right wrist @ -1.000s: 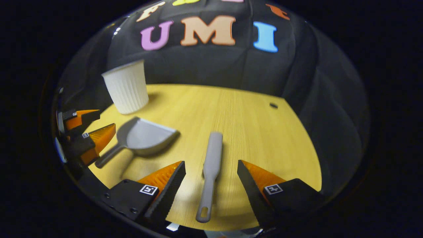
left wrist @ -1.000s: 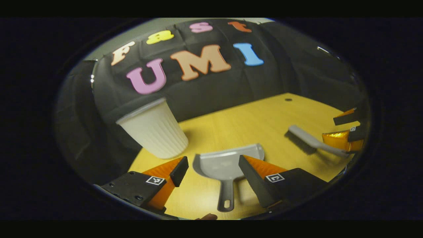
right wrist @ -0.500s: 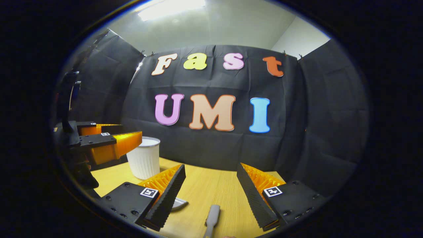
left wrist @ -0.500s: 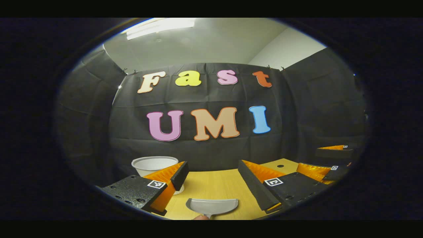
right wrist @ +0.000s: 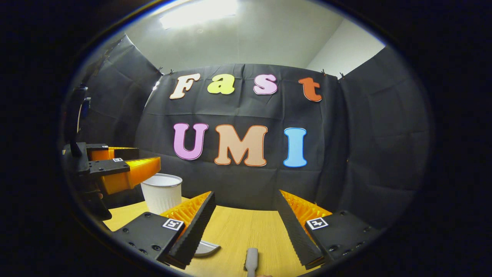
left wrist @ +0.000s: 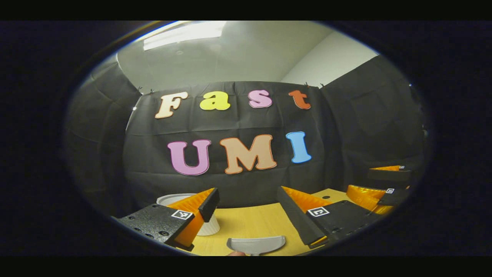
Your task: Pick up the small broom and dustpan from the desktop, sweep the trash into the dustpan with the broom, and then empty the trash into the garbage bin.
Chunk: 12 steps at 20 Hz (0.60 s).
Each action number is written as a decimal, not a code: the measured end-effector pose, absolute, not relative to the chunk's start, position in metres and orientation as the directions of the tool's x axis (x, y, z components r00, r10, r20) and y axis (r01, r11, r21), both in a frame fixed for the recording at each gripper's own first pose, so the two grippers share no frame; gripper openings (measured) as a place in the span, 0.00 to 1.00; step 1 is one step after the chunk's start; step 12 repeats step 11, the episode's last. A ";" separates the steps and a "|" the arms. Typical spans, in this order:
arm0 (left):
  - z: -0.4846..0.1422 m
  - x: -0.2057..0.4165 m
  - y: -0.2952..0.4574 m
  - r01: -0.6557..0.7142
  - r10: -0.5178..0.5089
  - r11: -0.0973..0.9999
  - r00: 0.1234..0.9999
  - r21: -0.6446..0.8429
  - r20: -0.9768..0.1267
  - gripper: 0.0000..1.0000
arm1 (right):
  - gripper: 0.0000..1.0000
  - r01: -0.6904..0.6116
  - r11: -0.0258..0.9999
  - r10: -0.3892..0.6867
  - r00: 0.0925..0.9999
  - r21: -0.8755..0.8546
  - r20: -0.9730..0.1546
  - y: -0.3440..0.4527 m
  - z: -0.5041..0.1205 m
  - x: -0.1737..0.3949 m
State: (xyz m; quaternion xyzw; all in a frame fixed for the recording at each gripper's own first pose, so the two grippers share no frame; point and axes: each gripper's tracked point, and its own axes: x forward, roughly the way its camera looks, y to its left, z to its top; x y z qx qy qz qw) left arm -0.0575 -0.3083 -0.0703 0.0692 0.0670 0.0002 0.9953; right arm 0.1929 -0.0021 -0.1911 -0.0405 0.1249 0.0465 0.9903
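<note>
Both claws spread, empty. Dustpan (left wrist: pixel 256 244) flat on desk (left wrist: pixel 246 223), below and just ahead of left claw (left wrist: pixel 246 206); broom (right wrist: pixel 251 261) below right claw (right wrist: pixel 246 215), long axis pointing straight ahead between the fingers.

Pale yellow wood-grain desktop (right wrist: pixel 246 231), lower centre of the right gripper view: smooth laminate with fine straight grain and a low sheen. White ribbed plastic garbage bin (right wrist: pixel 161 193), lower left: matt, vertically fluted wall. Grey plastic dustpan (left wrist: pixel 256 244), bottom centre of the left gripper view: smooth, satin finish. Grey plastic broom handle (right wrist: pixel 251 261), bottom centre of the right gripper view: smooth, matt. Black cloth booth wall (right wrist: pixel 369 146), right: matt woven fabric, creased in folds.
</note>
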 end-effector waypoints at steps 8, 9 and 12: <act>-0.070 -0.054 -0.308 0.025 -0.011 0.994 0.992 0.109 -0.129 0.93 | 1.00 -0.062 0.996 0.046 0.970 -0.060 -0.238 -0.008 -0.189 0.191; -0.073 -0.054 -0.309 0.028 -0.014 0.994 0.990 0.102 -0.138 0.93 | 1.00 -0.060 0.996 0.044 0.971 -0.061 -0.235 -0.006 -0.187 0.194; -0.077 -0.052 -0.309 0.034 -0.018 0.994 0.988 0.103 -0.153 0.93 | 1.00 -0.064 0.996 0.047 0.970 -0.064 -0.237 0.000 -0.183 0.197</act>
